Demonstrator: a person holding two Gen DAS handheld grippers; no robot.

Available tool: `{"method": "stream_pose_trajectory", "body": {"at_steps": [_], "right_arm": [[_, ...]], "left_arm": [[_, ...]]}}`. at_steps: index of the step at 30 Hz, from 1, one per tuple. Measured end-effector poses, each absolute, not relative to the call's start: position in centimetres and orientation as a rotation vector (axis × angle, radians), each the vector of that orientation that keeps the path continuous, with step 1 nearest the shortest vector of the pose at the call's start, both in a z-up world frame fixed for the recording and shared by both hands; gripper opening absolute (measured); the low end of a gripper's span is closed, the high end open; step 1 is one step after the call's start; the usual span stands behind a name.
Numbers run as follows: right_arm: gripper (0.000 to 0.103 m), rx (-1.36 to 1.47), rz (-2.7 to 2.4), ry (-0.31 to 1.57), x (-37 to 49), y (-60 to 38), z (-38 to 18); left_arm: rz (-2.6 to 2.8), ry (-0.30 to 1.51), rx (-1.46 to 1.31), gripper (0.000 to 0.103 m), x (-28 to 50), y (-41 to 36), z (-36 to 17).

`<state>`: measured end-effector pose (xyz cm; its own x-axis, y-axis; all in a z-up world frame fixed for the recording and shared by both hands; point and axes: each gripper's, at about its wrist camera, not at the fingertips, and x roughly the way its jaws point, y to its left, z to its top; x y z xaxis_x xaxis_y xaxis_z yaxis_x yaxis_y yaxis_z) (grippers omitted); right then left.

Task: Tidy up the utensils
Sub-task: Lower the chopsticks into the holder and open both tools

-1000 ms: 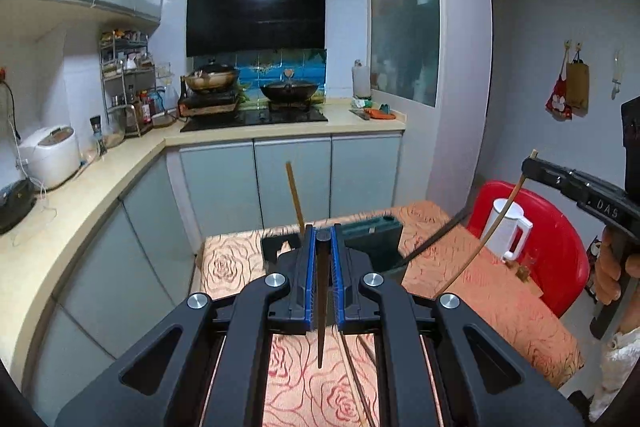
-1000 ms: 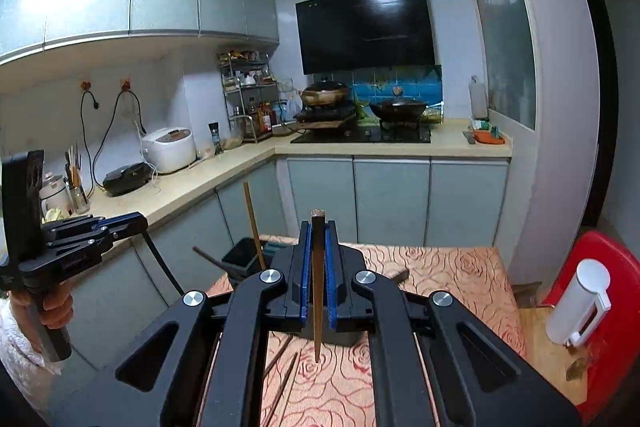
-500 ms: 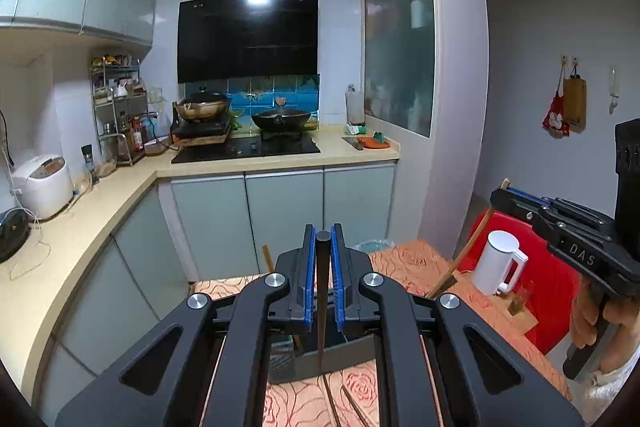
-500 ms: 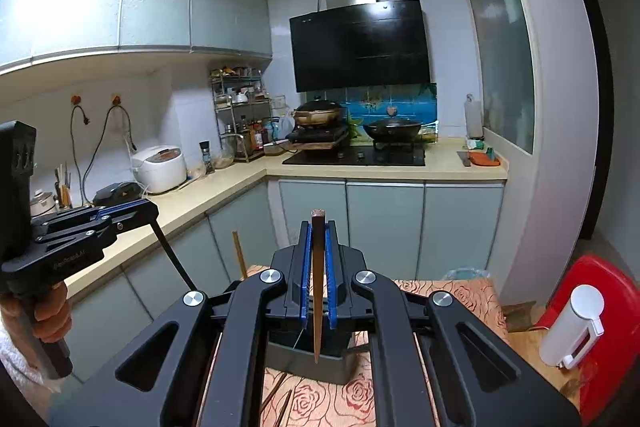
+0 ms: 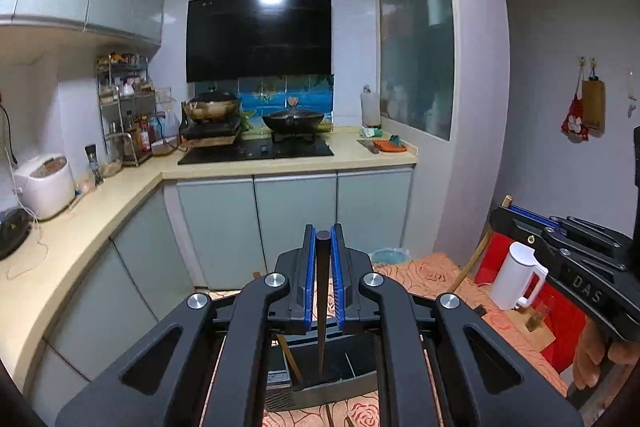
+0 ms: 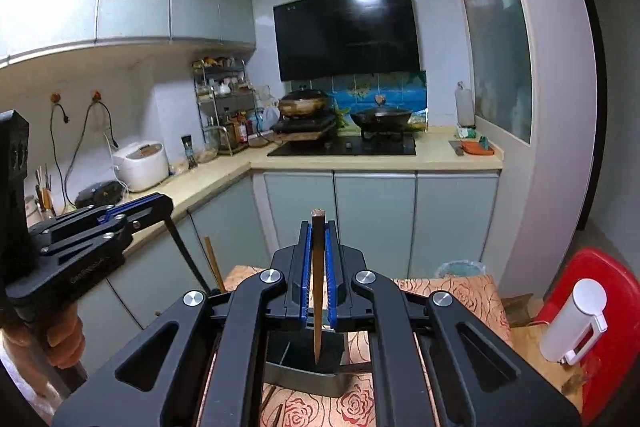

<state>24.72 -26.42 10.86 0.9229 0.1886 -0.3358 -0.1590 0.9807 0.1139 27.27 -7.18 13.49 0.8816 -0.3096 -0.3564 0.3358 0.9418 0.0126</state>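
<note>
Seen from the left wrist: left gripper pressed together on a dark chopstick, blue pads clamping it near its upper end, stick hanging point-down over a dark utensil holder standing on the table with its rose-patterned cloth. Tip just above or inside the holder's open top; cannot tell which. One wooden stick leaning in the holder's left part. To the right, right gripper held in a hand, pinching a light wooden chopstick that slants down toward the table. Near it, a white kettle in front of a red chair. Far off, a counter with a stove, two pans and a rice cooker at the left. Seen from the right wrist: right gripper squeezed shut on a brown chopstick, its blunt end sticking up past the pads, its point hanging over the utensil holder on the near table. At the left, left gripper gripped by a hand, nipping a dark chopstick that slopes down to the holder. Beside it, a light stick standing up out of the holder's left side. More loose sticks lying on the cloth near the holder's front. White kettle and red chair at the right.
</note>
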Motion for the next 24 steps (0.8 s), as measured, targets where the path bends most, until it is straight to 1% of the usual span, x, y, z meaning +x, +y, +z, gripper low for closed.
{"method": "stream_pose_trajectory", "body": {"at_steps": [7, 14, 15, 16, 17, 18, 19, 20, 21, 22, 24], "right_arm": [[0.007, 0.059, 0.185, 0.419, 26.3, -25.2, 7.6], [0.008, 0.063, 0.196, 0.442, 26.7, -24.8, 6.0], [0.009, 0.062, 0.2, 0.445, 26.7, -24.7, 5.9], [0.01, 0.061, 0.202, 0.445, 26.6, -24.6, 5.9], [0.012, 0.06, 0.204, 0.443, 26.5, -24.5, 6.0], [0.026, 0.061, 0.205, 0.441, 26.4, -24.5, 6.0], [0.042, 0.065, 0.205, 0.435, 26.3, -24.6, 6.1], [0.047, 0.075, 0.197, 0.421, 26.0, -24.9, 6.2], [0.049, 0.082, 0.191, 0.413, 25.9, -25.0, 6.4], [0.049, 0.086, 0.191, 0.413, 25.9, -25.2, 6.4], [0.049, 0.091, 0.19, 0.413, 25.6, -25.4, 6.6]], "left_arm": [[-0.314, 0.412, 0.09, 0.007, 29.2, -7.3, 9.3], [-0.301, 0.412, 0.101, 0.008, 29.0, -6.8, 8.4], [-0.301, 0.414, 0.096, 0.01, 28.9, -6.7, 8.3], [-0.295, 0.413, 0.088, 0.014, 28.8, -6.4, 8.4], [-0.289, 0.409, 0.083, 0.025, 28.7, -6.3, 8.4], [-0.28, 0.401, 0.079, 0.034, 28.5, -6.1, 8.6], [-0.273, 0.394, 0.077, 0.039, 28.3, -5.9, 8.7], [-0.269, 0.388, 0.074, 0.047, 28.1, -5.7, 8.9], [-0.267, 0.385, 0.07, 0.056, 27.9, -5.6, 9.0], [-0.266, 0.38, 0.059, 0.06, 27.6, -5.3, 9.2], [-0.266, 0.373, 0.045, 0.071, 27.2, -4.9, 9.6]]}}
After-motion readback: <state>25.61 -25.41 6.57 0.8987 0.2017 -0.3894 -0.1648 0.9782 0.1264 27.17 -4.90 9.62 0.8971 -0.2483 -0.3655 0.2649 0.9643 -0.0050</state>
